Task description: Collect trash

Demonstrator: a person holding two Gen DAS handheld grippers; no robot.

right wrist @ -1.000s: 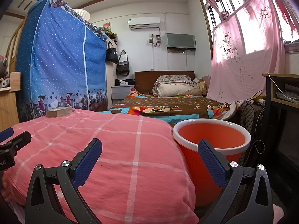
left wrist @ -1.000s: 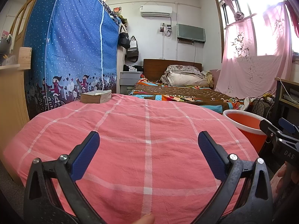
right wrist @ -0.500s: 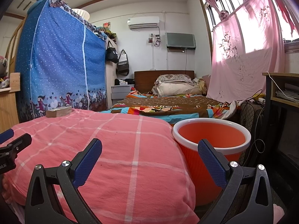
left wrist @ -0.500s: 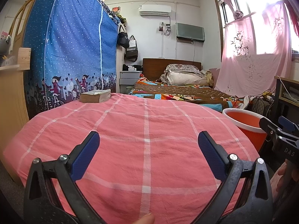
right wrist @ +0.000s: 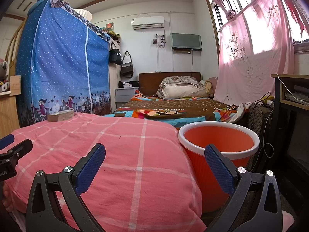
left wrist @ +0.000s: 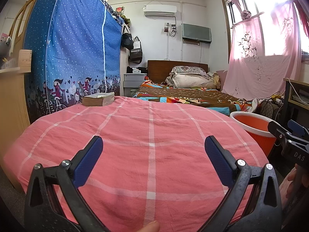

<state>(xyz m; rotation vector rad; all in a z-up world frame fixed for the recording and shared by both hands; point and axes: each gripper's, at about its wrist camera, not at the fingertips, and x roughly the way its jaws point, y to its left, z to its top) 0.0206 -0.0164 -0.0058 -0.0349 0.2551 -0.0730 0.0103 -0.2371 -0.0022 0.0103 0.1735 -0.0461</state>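
Both grippers hover low at the near edge of a bed covered in a pink checked sheet (left wrist: 150, 154), and neither holds anything. The left gripper (left wrist: 152, 150) has its jaws spread wide, with only bare sheet between them. The right gripper (right wrist: 154, 154) is just as wide open, its jaws framing the sheet's right-hand edge and the orange bucket (right wrist: 218, 135) that stands on the floor just beside the bed.

That bucket looks like the place for the trash. It lies ahead of the right jaws and slightly to their right, so the right hand is clearly the nearer one; from the left jaws it sits far off to the right, past the corner of the bed. What shows of its inside is empty.

No scrap of litter shows on the sheet near either pair of jaws. The only loose thing on it is a thick, worn book (left wrist: 98, 100) at the far left corner, ahead and to the left of the left jaws, lying flat with its long side running across the view. Whether it counts as trash I can't say.

Beyond that are a second bed (left wrist: 183, 94) with pillows, a blue dotted wardrobe (left wrist: 73, 48) on the left, and a pink curtain (left wrist: 264, 54) by the window.
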